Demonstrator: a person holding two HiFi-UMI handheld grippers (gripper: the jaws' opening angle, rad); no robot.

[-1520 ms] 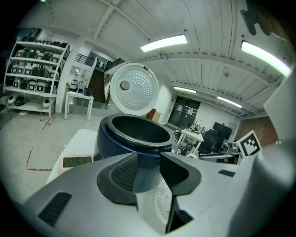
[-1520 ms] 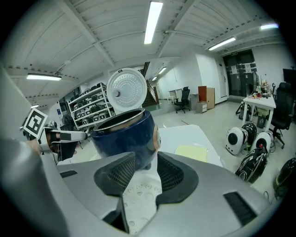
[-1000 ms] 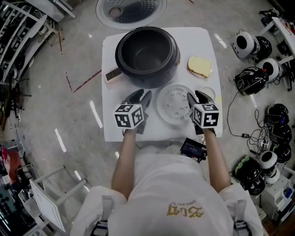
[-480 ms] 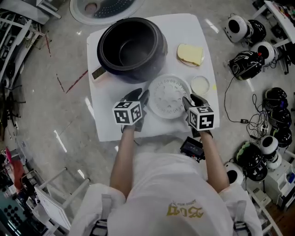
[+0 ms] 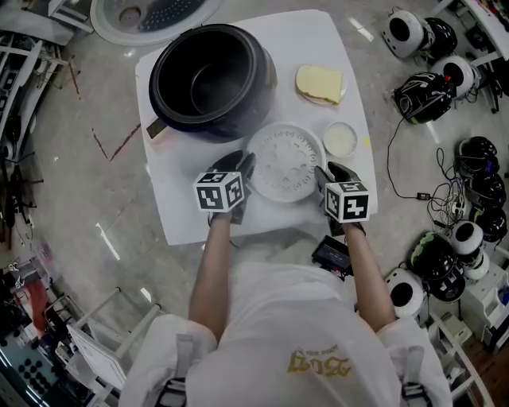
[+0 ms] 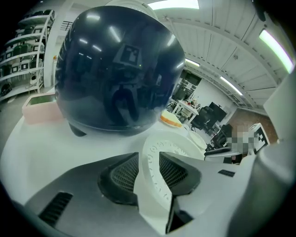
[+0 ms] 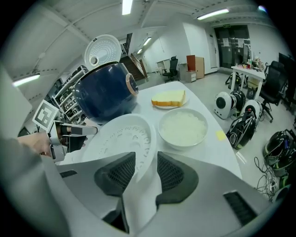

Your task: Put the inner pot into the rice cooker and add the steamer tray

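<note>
A white surface (image 5: 179, 208) carries a dark rice cooker (image 5: 211, 79), standing open at its far side. In front of it a round white steamer tray (image 5: 282, 161) lies flat. The left gripper (image 5: 241, 164) and right gripper (image 5: 329, 172) sit at opposite edges of the tray, each with its fingers apart astride the rim. Their cubes (image 5: 219, 193) bear black square markers. Gold lettering (image 5: 318, 360) on the person's shirt (image 5: 270, 310) is unreadable.

A: Bright, even room light from ceiling strips (image 7: 213, 14) overhead, with soft shadows only.
B: They streak as glare across the glossy cooker (image 6: 120, 69).
A: The 2 gripper views bend hard, with black corners and a soft near foreground.
B: The head view is sharp; the white table (image 5: 306, 36) nearly bleaches.
</note>
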